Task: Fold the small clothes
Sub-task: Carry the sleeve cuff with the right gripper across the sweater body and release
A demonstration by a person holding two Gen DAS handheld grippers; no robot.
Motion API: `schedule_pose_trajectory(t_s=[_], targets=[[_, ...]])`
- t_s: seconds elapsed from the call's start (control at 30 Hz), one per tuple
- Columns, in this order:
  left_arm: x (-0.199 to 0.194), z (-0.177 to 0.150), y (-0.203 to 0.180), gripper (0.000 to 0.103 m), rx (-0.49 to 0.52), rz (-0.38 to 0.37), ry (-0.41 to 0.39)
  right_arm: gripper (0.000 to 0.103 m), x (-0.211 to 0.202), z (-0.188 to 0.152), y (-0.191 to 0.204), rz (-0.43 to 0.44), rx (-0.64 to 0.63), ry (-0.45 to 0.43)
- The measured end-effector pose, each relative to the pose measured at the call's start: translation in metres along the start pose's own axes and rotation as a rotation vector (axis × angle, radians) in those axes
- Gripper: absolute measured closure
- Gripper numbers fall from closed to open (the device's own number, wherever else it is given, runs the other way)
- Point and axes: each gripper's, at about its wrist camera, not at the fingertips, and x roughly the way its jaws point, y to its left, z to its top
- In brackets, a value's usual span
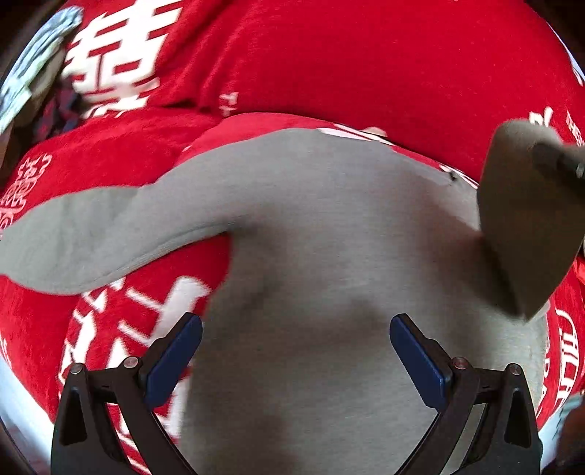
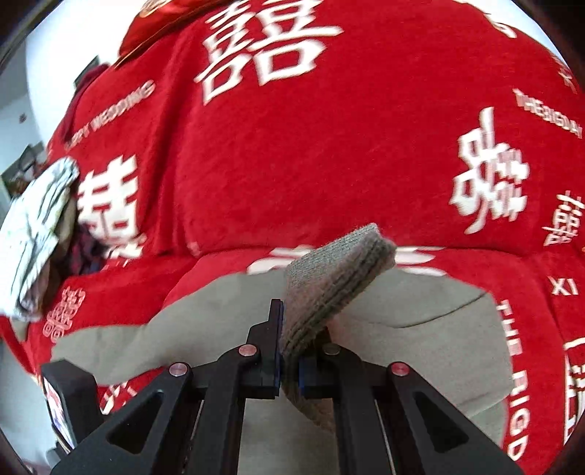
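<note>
A grey long-sleeved top (image 1: pixel 329 237) lies spread on a red bedspread (image 1: pixel 365 65) printed with white characters. One sleeve (image 1: pixel 73 234) stretches flat to the left. My left gripper (image 1: pixel 296 321) hovers over the body of the top, open, with nothing between its blue pads. My right gripper (image 2: pixel 289 350) is shut on the ribbed cuff (image 2: pixel 340 277) of the other sleeve and holds it lifted off the top (image 2: pixel 420 310). In the left wrist view that raised sleeve end (image 1: pixel 526 219) hangs at the right edge, over the top's right side.
A bundle of white patterned cloth (image 2: pixel 36 234) and some dark checked fabric (image 2: pixel 82 252) sit at the bed's left edge. A red cushion (image 2: pixel 164 22) lies at the far end. The bedspread (image 2: pixel 329 146) stretches beyond the top.
</note>
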Motion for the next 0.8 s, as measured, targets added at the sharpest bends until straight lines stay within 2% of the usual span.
schedule_pose_trajectory(t_s=[0.27,0.7,0.8], targets=[[0.006,-0.007,0.031,0.000,-0.058,0.011,0.019,0.097,0.022,-0.028,0.031,0.053,-0.041,0.086],[0.002,-0.013,0.052,0.000,-0.117,0.033,0.023,0.097,0.061,-0.048,0.058,0.067,-0.086,0.180],[0.003,-0.015,0.057,0.000,-0.135,0.033,0.031,0.092,0.070,-0.054,0.059,0.091,-0.087,0.233]])
